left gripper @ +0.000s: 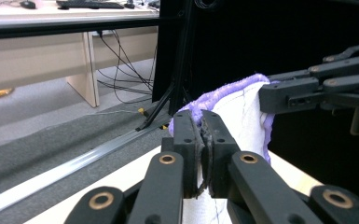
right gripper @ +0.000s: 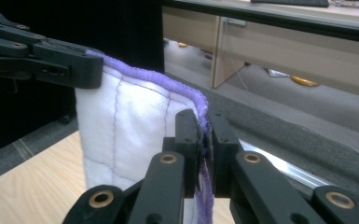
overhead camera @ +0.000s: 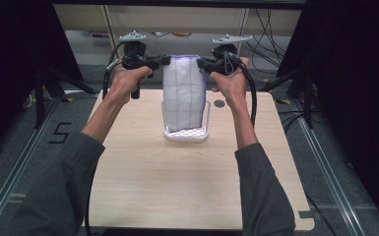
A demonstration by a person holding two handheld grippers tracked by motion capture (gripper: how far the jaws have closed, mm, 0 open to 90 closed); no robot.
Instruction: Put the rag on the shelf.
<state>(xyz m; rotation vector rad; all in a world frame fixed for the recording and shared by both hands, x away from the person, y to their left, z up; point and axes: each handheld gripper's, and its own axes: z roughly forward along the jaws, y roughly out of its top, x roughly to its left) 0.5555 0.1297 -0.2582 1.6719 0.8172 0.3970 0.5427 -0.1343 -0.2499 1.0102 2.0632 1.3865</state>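
- Left gripper view: the left claw (left gripper: pixel 204 149) is clamped on one top corner of the cloth (left gripper: pixel 235 109).
- The right claw (right gripper: pixel 204 149) pinches the opposite corner, so the cloth hangs flat between them.
- Below, a white tray (overhead camera: pixel 186 133) sits on the counter (overhead camera: pixel 187 187), likely to receive it.

Light falls from above onto the table (overhead camera: pixel 187 187), whose pale wood is evenly lit and free of harsh glare, while black curtains at both sides of the high view swallow all detail. The white cloth (overhead camera: pixel 183 96) is the brightest thing there and nearly washed out near its top. Shadows on the wood are soft and faint. All three pictures are slightly soft and grainy. In both gripper views the near jaws look blurred, and the background desks are bright.
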